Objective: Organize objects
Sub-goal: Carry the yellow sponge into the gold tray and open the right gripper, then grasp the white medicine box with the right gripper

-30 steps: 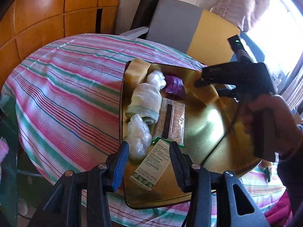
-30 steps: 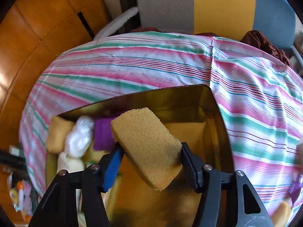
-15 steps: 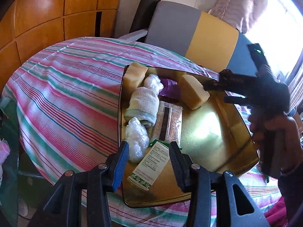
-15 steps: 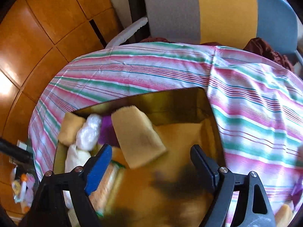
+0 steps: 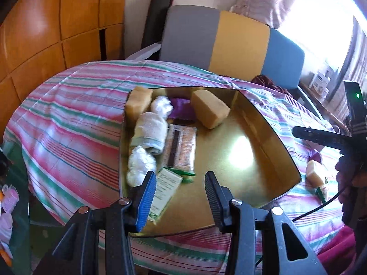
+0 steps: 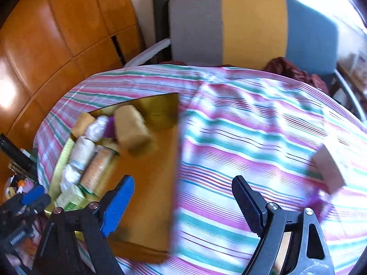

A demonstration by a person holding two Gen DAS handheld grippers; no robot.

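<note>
The left gripper (image 5: 177,194) hung half open and empty over the gold tray (image 5: 263,123), a small green box (image 5: 164,191) just past its blue finger.

The right gripper (image 6: 183,204), empty, was opening over the striped cloth (image 6: 240,123). It should line up squarely on the blurry tan block (image 6: 329,167), maybe a sponge.

This looks like a lived-in home, probably a dining corner. A round table (image 5: 75,123) under a striped pink, green and white cloth fills the middle of the frame. Behind it, at the top, stands a chair (image 5: 229,39) with a grey, yellow and blue back. Glossy wooden panelling (image 5: 45,34) covers the upper left, and a bright curtained window (image 5: 321,11) glares at upper right.
</note>
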